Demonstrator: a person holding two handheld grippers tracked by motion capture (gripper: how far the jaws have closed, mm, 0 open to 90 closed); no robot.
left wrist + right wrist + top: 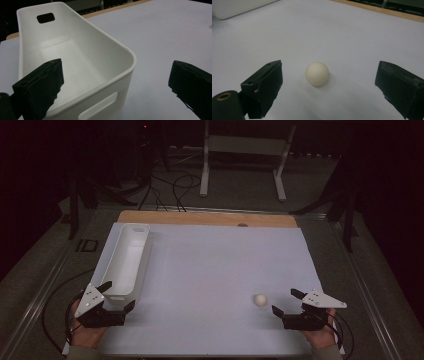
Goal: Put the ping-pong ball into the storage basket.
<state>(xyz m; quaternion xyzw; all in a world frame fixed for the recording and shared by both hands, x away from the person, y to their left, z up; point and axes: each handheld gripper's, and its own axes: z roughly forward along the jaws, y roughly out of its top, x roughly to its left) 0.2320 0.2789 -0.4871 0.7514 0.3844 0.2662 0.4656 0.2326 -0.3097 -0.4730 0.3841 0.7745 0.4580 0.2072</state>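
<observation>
- The right gripper (285, 301) rests low near the bench's (210, 270) near right corner, its fingers (262, 87) spread wide with nothing between them.
- A small white ball (259, 300) lies on the pale bench cover just ahead of those fingers, near them but not touching.
- The left gripper (118, 295) sits at the near left, fingers likewise apart and empty.
- One left finger (40, 85) hangs over the near end of a long white bin (127, 257), the other outside its wall.
- The bin runs along the bench's left edge.
</observation>
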